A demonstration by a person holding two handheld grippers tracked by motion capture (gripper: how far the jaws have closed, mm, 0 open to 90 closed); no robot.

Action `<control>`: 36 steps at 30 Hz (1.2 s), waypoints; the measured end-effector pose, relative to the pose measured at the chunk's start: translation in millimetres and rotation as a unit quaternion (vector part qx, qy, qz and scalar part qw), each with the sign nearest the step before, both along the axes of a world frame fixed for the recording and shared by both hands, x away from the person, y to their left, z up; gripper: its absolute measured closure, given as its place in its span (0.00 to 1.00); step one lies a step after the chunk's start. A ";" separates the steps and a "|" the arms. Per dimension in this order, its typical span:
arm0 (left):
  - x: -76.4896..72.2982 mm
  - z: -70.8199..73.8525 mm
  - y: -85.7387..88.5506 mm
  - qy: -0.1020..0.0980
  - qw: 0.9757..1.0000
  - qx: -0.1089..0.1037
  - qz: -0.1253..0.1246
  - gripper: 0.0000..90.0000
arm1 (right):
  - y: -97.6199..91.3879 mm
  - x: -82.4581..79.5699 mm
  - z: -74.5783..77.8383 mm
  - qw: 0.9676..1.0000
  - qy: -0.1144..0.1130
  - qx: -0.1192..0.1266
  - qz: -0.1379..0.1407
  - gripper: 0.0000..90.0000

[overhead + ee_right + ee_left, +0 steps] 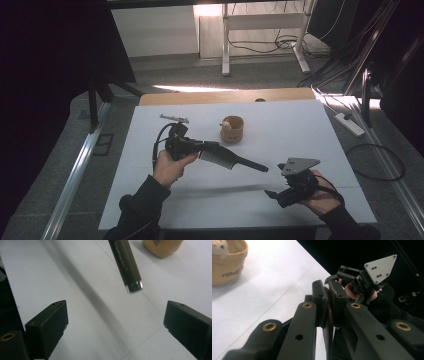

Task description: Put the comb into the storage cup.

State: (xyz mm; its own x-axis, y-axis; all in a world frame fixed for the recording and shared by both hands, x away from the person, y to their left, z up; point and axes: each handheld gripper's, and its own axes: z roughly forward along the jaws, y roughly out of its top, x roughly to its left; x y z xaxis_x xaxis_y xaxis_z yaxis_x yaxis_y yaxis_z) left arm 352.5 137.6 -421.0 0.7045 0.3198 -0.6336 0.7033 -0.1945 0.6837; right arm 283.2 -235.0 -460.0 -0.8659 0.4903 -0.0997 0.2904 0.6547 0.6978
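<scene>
Gripping comb [227, 159], left tool [200, 148], handle free

Both sleeves [142, 197] are black. The grippers are black, brass-riveted, with trailing cables. A grey screwed plate [298, 165] tops the right one.

I count one black comb [231, 160] clamped in my left gripper [200, 148], one tan fabric basket [233, 131] with one small pale toy [226, 125] inside it, and one white table [300, 130]; my grippers make two, the right gripper [272, 195] being the second
</scene>
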 end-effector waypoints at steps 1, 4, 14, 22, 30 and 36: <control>0.3 0.6 0.8 0.000 1.000 0.000 0.002 0.93 | -0.8 0.1 -0.7 1.000 0.002 -0.003 -0.004 0.05; 1.4 2.5 4.0 -0.003 1.000 0.000 0.007 0.93 | -4.1 0.1 -2.3 1.000 0.006 -0.008 -0.009 0.04; 6.4 4.9 17.2 -0.004 1.000 0.001 0.023 0.93 | -14.0 1.3 -4.7 0.999 0.031 0.002 -0.030 0.00; 12.3 9.1 23.5 -0.005 1.000 0.001 0.031 0.93 | -22.6 -3.0 -5.2 0.998 0.040 0.007 -0.050 0.00; 17.4 20.5 31.5 -0.013 0.999 0.006 0.038 0.93 | -33.3 -9.0 -2.0 0.997 0.026 0.009 -0.078 0.00; 21.8 27.0 39.0 -0.014 0.999 0.005 0.046 0.93 | -43.4 -13.7 -1.3 0.994 0.034 0.014 -0.101 0.00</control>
State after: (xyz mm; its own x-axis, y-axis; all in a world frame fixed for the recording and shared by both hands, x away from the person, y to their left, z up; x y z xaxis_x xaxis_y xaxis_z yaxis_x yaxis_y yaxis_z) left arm 374.3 176.6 -394.0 0.6894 0.3897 -0.6107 0.6992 -0.1374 0.7016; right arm 269.5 -278.4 -461.4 -0.7540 0.6564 -0.0271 0.4613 0.5583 0.6896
